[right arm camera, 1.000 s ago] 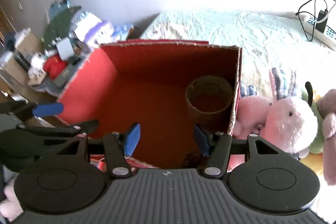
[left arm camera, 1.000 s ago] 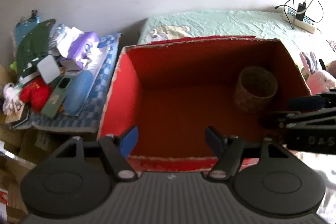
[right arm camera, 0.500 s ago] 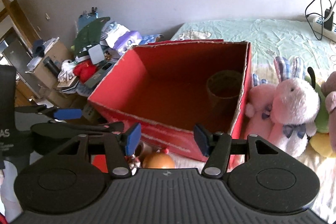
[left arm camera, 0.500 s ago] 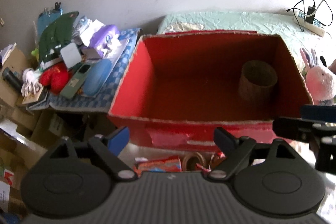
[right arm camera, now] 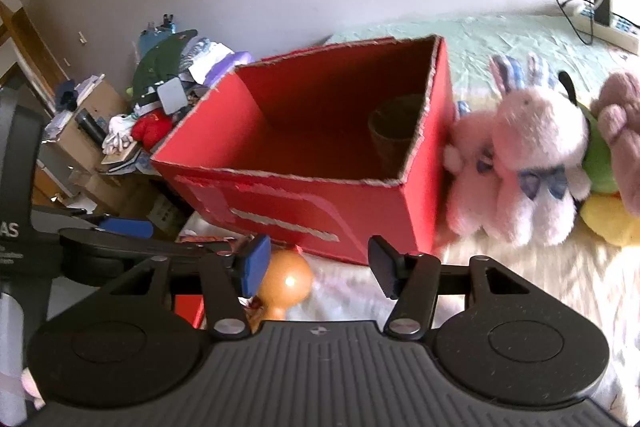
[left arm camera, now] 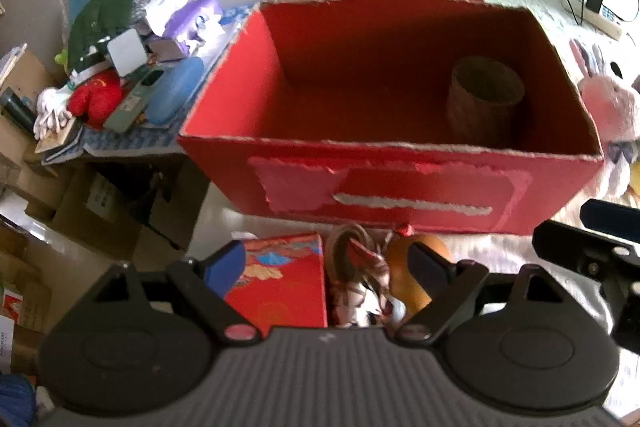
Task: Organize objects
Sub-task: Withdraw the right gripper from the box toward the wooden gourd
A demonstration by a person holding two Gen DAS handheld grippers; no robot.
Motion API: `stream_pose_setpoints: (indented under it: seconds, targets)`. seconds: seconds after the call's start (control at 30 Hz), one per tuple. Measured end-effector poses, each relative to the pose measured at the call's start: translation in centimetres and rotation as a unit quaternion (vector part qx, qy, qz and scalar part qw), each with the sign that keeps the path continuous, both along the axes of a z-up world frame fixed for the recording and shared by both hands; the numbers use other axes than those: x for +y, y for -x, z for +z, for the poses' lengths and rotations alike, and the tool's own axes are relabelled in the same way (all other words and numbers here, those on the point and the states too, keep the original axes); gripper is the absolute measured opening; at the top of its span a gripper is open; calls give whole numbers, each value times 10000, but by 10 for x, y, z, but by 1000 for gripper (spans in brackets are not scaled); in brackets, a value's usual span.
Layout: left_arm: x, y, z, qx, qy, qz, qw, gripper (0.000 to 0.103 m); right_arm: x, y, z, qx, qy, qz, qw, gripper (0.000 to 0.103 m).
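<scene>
Orange gourd (right arm camera: 286, 281) lies just beside open right claw (right arm camera: 318, 269).

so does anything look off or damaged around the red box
The red box looks rough: its top rim is ragged where the flaps seem torn off, and the front face shows pale patches where the surface has peeled. The only thing visible in it is a brown cylinder, while a small red box and an orange gourd-shaped object lie outside, in front.

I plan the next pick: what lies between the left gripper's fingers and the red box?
In the left wrist view, below the red box, a small red carton, a tangled ribbon bundle and an orange gourd lie by the left gripper.
</scene>
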State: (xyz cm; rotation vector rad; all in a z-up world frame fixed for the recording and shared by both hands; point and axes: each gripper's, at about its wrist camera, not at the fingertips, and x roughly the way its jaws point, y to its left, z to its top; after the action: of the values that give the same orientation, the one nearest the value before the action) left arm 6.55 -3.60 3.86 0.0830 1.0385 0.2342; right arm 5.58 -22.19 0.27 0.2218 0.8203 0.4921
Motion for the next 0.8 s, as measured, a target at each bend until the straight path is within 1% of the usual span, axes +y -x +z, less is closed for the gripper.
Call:
stream_pose_setpoints:
  seconds: [0.07,0.2,0.4,0.47,0.6,0.73,0.8]
  targets:
    - [-4,1,-2,33,-17,-44,10000,89,-1,1,-4,20,32,-34,10000,55]
    - [-8,0,-8,119,21,-95,9999,89,-2,5,-12,46,59,-80,9999,54]
    - [-9,0,-21,321,86,-112,9994,89,-3,5,-25,249,4,-154,9996,53]
    - [-9,-1,-25,394,129,-129,9991,89,-4,4,-29,361,-34,-151,9992,48]
    - [-11,5,-30,394,219,-276,9986,88,-7,4,-37,548,-164,-119,9983,44]
    - [-10,19,-34,294,341,-545,9975,87,-13,4,-46,738,-411,-115,9964,30]
    - [-7,24,-37,289,498,-653,9962,85,-14,5,-52,851,-549,-72,9948,28]
